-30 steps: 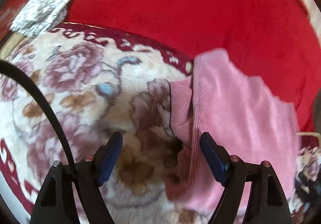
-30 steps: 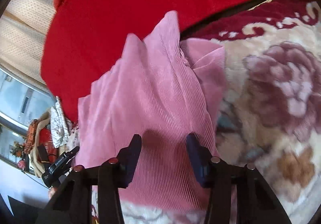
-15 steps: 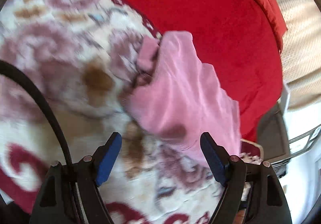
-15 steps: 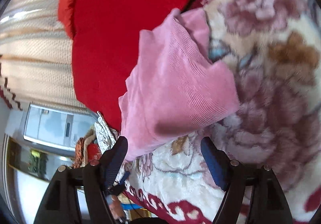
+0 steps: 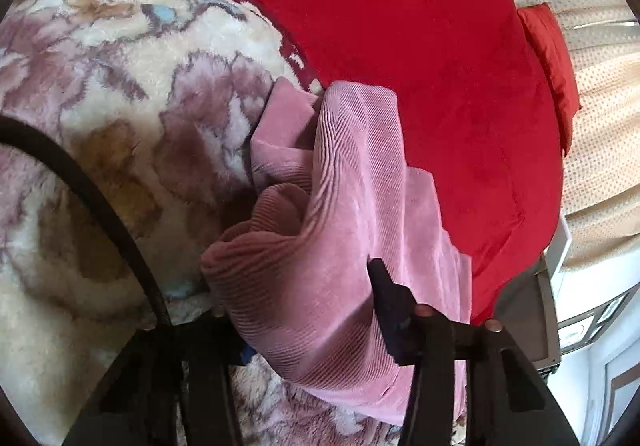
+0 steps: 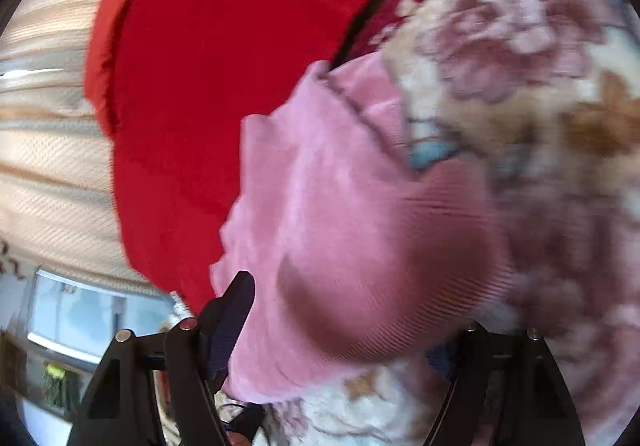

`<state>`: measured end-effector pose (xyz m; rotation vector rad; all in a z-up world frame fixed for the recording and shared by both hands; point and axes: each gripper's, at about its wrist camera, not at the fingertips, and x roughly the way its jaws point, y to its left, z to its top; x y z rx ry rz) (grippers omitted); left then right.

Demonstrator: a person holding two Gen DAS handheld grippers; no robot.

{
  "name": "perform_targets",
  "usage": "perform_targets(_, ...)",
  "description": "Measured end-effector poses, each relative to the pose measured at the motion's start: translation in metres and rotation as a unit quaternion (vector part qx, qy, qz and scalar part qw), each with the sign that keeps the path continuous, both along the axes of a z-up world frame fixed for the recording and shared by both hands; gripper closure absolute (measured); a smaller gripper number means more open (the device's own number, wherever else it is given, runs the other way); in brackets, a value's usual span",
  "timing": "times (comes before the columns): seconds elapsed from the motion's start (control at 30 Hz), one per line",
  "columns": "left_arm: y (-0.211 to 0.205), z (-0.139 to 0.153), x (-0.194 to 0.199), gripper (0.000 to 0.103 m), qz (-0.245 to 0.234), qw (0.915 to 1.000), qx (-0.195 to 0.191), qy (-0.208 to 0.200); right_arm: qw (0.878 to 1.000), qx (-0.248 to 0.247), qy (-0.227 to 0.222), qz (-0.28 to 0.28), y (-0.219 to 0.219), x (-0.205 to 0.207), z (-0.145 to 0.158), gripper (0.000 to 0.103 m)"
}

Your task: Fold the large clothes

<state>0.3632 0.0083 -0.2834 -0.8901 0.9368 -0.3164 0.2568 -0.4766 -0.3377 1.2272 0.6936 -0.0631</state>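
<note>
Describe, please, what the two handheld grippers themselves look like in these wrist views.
Both are black, angular frames with triangular cut-outs and small round silver and reddish screw heads. The left gripper has dark blue pads on its fingers, and a thick black cable curves across its view. The right gripper looks the same, its fingers padded dark blue. No hand or sleeve shows.

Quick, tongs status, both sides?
Left tongs: just been closing, shut on the pink ribbed garment.
Right tongs: just been opening, open; garment between them, ungripped.

Ribbed pink corduroy-like garment [image 5: 352,230]; fluffy floral blanket [image 5: 100,94]; matt red cloth [image 5: 420,46], probably plush velvet.
</note>
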Motion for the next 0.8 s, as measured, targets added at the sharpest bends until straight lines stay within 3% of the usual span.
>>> perform_targets(0.07,0.0,0.002,0.0,0.055,0.007,0.9998,-0.017,-0.004,1.0,-0.008,0.01,-0.013,-0.01,-0.013,0.006,0.024)
perform_targets(0.13,-0.005,0.005,0.002,0.044,0.009,0.9998,-0.017,-0.011,0.999,-0.021,0.023,-0.018,-0.019,-0.024,0.016,0.024)
perform_targets(0.17,-0.009,0.004,0.005,0.032,0.008,0.9998,-0.017,-0.01,0.999,-0.043,0.02,-0.022,-0.023,-0.029,0.025,0.024)
perform_targets(0.3,-0.026,0.002,0.013,0.031,0.001,0.9999,0.001,-0.01,0.986,-0.16,0.004,-0.049,-0.017,-0.041,0.072,0.025)
perform_targets(0.33,-0.031,0.003,0.015,0.033,0.002,0.9999,0.009,-0.013,0.984,-0.174,-0.011,-0.038,-0.01,-0.036,0.083,0.026)
perform_targets(0.4,-0.037,0.003,0.016,0.056,0.006,0.9998,0.009,-0.017,0.983,-0.184,-0.028,0.005,0.002,-0.015,0.092,0.032)
perform_targets(0.43,-0.036,-0.003,0.02,0.06,0.009,0.9998,0.0,-0.019,0.981,-0.184,-0.038,0.043,0.016,0.002,0.094,0.036)
perform_targets(0.5,-0.038,-0.002,0.022,0.068,0.014,0.9995,-0.013,-0.026,0.975,-0.195,-0.034,0.101,0.04,0.029,0.093,0.069)
perform_targets(0.57,-0.041,0.005,0.022,0.068,0.012,0.9992,-0.002,-0.039,0.966,-0.215,-0.019,0.144,0.065,0.058,0.088,0.07)
perform_targets(0.7,-0.047,0.013,0.025,0.06,0.002,0.9984,0.028,-0.05,0.962,-0.204,-0.028,0.179,0.093,0.094,0.077,0.07)
perform_targets(0.77,-0.051,0.014,0.029,0.06,-0.003,0.998,0.037,-0.05,0.959,-0.212,-0.019,0.186,0.103,0.105,0.063,0.07)
perform_targets(0.8,-0.052,0.015,0.031,0.067,-0.005,0.9977,0.043,-0.052,0.957,-0.22,-0.009,0.188,0.105,0.109,0.053,0.073)
